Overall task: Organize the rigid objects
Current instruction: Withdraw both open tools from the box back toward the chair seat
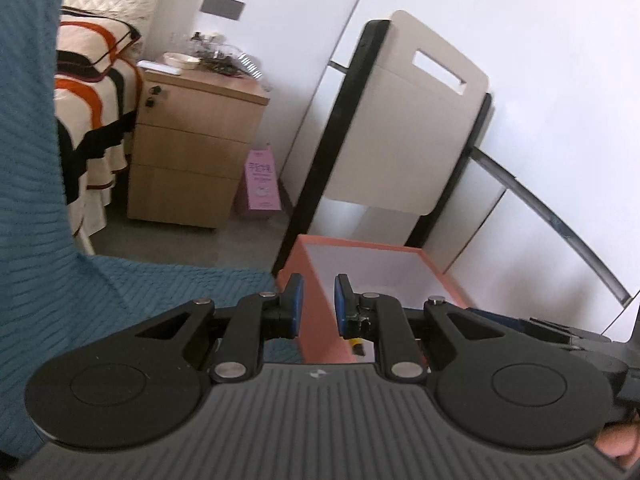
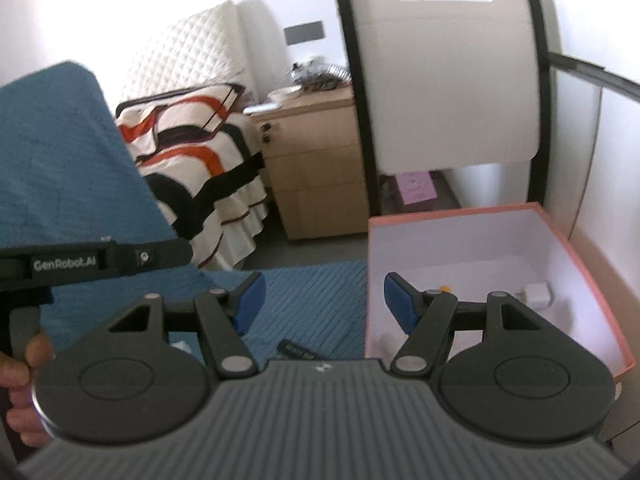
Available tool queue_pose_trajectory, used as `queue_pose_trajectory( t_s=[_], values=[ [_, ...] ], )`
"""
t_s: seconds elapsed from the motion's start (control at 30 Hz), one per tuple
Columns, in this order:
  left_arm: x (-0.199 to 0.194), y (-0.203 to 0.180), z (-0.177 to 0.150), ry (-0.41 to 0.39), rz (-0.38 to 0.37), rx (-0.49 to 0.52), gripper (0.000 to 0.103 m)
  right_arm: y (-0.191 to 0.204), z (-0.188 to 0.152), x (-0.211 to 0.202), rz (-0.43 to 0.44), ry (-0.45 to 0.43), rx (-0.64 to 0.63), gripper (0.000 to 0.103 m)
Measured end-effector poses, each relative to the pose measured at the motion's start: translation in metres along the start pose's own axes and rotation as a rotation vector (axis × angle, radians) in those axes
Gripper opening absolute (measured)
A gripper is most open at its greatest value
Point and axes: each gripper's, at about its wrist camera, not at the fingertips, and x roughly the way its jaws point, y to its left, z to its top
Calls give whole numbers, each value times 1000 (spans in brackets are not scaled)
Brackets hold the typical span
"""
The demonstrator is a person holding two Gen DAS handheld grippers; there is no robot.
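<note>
A ribbed teal cover (image 2: 312, 308) is spread over the surface at the left, with a flat black rectangular item (image 2: 298, 350) lying on it. The left gripper (image 1: 319, 306) is held with its blue-padded jaws narrowly parted and empty, straddling the near wall of the box. The right gripper (image 2: 325, 300) is held wide and empty. At the right, the salmon-pink cardboard box (image 2: 580, 264) with smooth white walls is seen, containing a small white blocky object (image 2: 538, 295) and a yellow piece (image 2: 444, 289).

Bedroom, quilted headboard (image 2: 200, 52), striped bedding (image 2: 192, 140), wooden nightstand (image 2: 316, 168)
</note>
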Motion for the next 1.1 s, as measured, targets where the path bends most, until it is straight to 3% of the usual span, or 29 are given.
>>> queue_pose_trajectory(
  t_s=[0.33,1.1],
  values=[
    [-20,31,-32,-9,73,-4,20,32,-36,6,32,55,-52,68],
    [-9,53,-88,81,183,-39,20,36,-83,20,42,125,-36,68]
  ],
)
